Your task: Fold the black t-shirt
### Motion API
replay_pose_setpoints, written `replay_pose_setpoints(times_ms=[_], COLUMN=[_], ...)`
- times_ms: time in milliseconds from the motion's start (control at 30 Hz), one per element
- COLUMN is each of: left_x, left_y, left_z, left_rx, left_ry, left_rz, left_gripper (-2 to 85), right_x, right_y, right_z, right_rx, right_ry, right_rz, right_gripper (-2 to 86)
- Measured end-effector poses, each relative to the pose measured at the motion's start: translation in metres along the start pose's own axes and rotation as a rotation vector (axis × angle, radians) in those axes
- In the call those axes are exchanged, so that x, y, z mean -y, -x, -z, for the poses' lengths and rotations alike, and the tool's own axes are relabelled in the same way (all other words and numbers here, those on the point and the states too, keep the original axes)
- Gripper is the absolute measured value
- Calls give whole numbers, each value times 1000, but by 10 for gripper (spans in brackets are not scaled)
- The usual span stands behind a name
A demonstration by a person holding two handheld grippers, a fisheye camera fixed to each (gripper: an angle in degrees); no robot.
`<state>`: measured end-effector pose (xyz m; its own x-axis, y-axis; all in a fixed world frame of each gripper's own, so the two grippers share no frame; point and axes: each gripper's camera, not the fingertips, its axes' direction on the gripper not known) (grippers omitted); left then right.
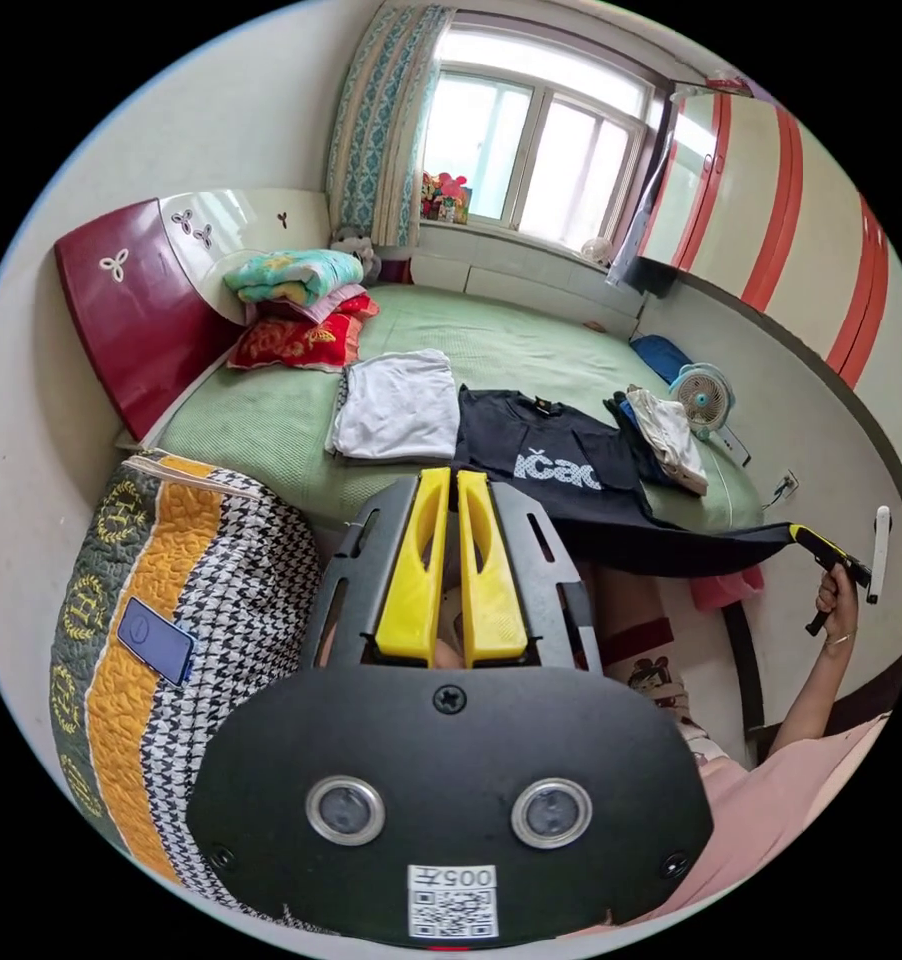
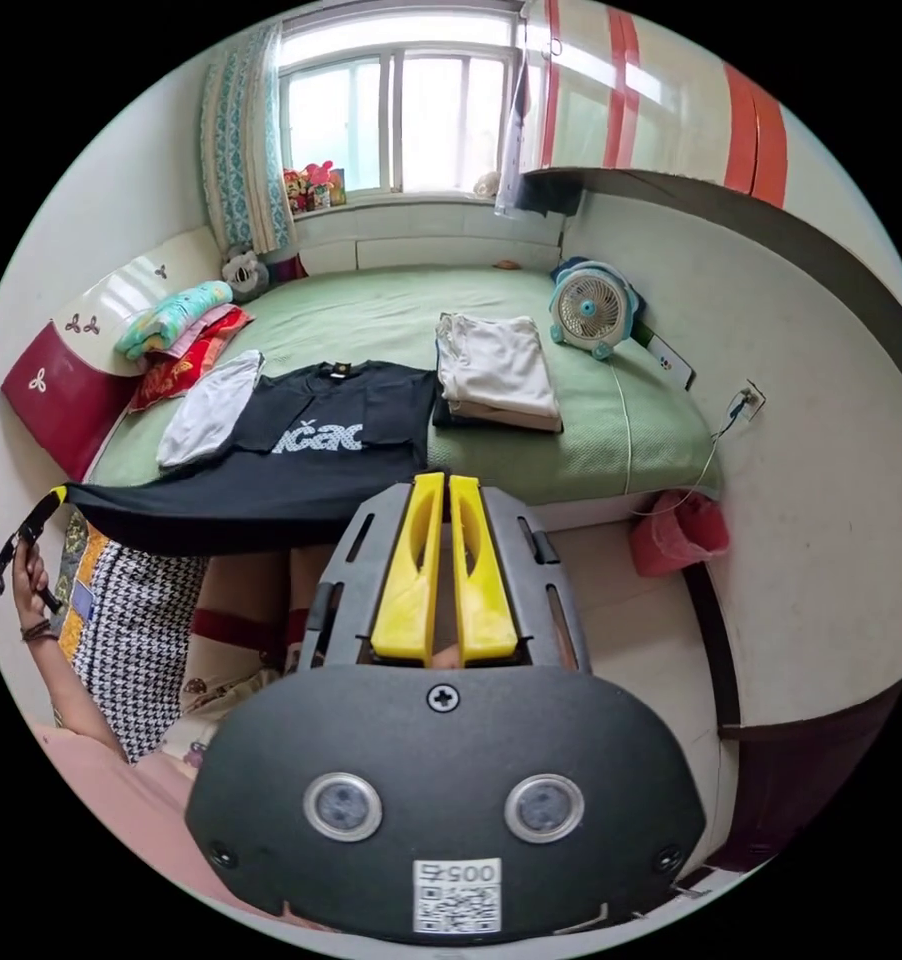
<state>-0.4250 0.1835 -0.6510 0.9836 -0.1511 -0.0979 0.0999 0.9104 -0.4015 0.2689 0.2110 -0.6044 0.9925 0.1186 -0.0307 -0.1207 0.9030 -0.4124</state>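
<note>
The black t-shirt (image 1: 556,465) with white lettering lies chest-up on the green bed (image 1: 271,420), collar toward the window. Its bottom hem is pulled off the bed's near edge and stretched taut in the air. In the left gripper view my left gripper (image 1: 449,476) has its yellow jaws closed at one end of the hem, and my right gripper (image 1: 809,540), held by a hand, pinches the other end. In the right gripper view the t-shirt (image 2: 321,435) spans from my right gripper (image 2: 438,480) to my left gripper (image 2: 56,497) at the far left.
A folded white garment (image 1: 396,405) lies left of the shirt and a stack of folded clothes (image 2: 496,375) lies right of it. A small fan (image 2: 589,305), pillows (image 1: 296,335), a quilted bag (image 1: 171,640) and a red bin (image 2: 676,530) stand around. The person's legs are below the hem.
</note>
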Motion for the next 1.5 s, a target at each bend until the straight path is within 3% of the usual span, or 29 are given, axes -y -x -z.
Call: replay_pose_setpoints(times_ms=[267,500,767,967,1133,1267,1500], left_x=[86,233,375,410,425,413,324], left_y=[-1,-23,-69,-67,-55,-52,-36], left_z=[-69,-180,-359,-469,-471,-453,-429], left_rx=[0,23,198,236,179,107,-51], left_ry=[48,173,300,413,347,322,400], left_rz=[-15,-90,-117,-29,-39,-107,-168], left_gripper=[8,10,20,42,45,58,89], right_x=[68,175,358,402,414,410,336], right_y=[15,35,57,57,60,62,54], right_z=[-62,-136,-321,-436,-443,-403,-342], right_rx=[-53,-131,-159,-108,-25,-10,150], right_ry=[48,55,239,424,360,179,145], right_rz=[1,41,14,-122,-113,-34,119], right_gripper=[-16,-16,-16,-9,41,103,131])
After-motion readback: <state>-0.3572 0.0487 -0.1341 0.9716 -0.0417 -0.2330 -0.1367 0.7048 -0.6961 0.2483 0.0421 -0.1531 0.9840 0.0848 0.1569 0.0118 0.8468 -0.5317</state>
